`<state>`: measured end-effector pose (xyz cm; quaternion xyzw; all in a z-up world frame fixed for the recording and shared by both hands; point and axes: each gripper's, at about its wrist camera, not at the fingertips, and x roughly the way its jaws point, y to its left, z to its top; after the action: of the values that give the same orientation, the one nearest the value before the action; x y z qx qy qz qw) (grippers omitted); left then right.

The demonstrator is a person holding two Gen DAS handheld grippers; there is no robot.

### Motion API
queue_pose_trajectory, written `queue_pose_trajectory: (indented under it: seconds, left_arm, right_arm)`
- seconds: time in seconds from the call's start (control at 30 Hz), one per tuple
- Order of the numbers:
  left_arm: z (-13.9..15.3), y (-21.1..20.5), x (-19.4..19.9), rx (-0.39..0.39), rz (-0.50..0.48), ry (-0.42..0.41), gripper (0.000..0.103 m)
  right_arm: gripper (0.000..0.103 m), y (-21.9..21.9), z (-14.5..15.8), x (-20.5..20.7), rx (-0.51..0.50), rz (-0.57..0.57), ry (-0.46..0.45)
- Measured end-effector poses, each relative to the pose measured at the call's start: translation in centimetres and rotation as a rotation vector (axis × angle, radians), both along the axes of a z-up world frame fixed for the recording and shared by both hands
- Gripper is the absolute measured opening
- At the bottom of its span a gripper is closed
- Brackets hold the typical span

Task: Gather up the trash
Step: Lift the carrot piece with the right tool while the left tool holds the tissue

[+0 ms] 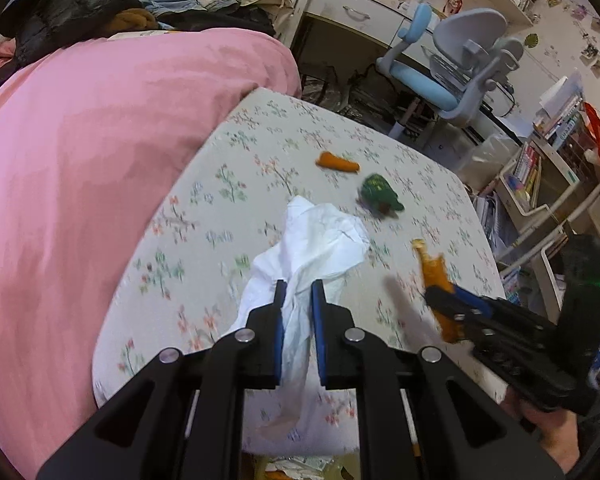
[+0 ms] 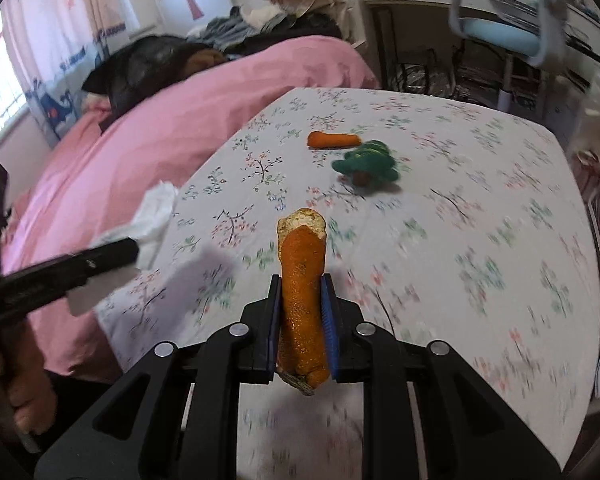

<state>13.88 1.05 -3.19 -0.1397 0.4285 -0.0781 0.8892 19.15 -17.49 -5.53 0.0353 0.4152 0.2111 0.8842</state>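
The left tongs [image 1: 299, 294] are clamped on a crumpled white tissue [image 1: 316, 236] that hangs above the floral bed sheet [image 1: 260, 152]. The right tongs [image 2: 300, 292] are clamped on a strip of orange peel [image 2: 302, 280] held off the sheet. A second peel piece [image 2: 332, 139] and a green knitted toy [image 2: 366, 164] lie farther back, beside the pink duvet [image 1: 100, 120].

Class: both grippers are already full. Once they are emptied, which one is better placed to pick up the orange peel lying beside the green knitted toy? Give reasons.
Probably the right gripper. It holds a peel strip, and the remaining peel and green toy lie nearly straight ahead of it. The left gripper, clamped on the white tissue, sits nearer the pink duvet.
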Motion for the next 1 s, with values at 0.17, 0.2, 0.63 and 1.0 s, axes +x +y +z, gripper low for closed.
queue_pose_trajectory:
  seconds: [0.17, 0.2, 0.63, 1.0]
  left_arm:
    - [-0.1, -0.6, -1.8, -0.003, -0.005, -0.028, 0.013]
    - [-0.1, -0.7, -2.1, -0.003, -0.007, -0.038, 0.013]
    - [-0.3, -1.8, -4.5, 0.033, -0.033, -0.108, 0.013]
    - [-0.5, -2.5, -4.6, 0.052, -0.044, -0.115, 0.013]
  right_arm:
    - [0.018, -2.2, 0.6, -3.1, 0.043, -0.044, -0.01]
    - [0.018, -2.6, 0.6, -3.6, 0.052, -0.054, -0.013]
    - [0.018, -2.7, 0.6, -6.9, 0.06, -0.078, -0.037]
    - [0.018, -3.0, 0.0, -7.5, 0.065, -0.09, -0.029]
